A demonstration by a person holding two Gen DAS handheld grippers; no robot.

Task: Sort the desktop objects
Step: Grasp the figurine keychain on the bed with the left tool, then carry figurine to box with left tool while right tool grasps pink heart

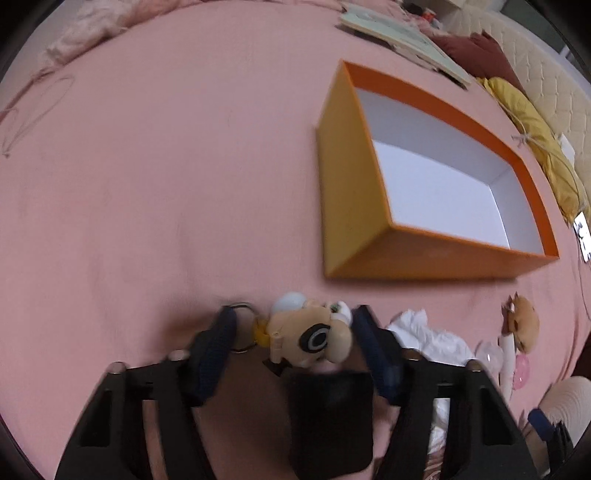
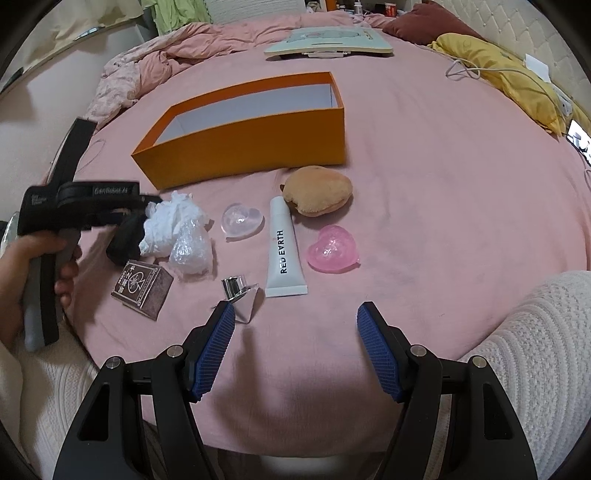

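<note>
Pink-sheeted bed (image 2: 424, 184), rumpled pink duvet (image 2: 155, 62) upper left, cream quilted headboard (image 2: 517, 33) upper right. Open orange cardboard box (image 2: 243, 147) centre frame, long axis running left-right. White "RED EARTH" tube (image 2: 282, 247) below it, cap pointing up-frame. Left tool (image 1: 293, 325) wide open around tan plush keychain (image 1: 314, 334), pads apart from it. Right tool (image 2: 295, 325) wide open, holds nothing.

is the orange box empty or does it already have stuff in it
Empty, as far as shown. The orange box has no lid, and the left wrist view shows only its bare white floor; the near inside corner is hidden.
</note>
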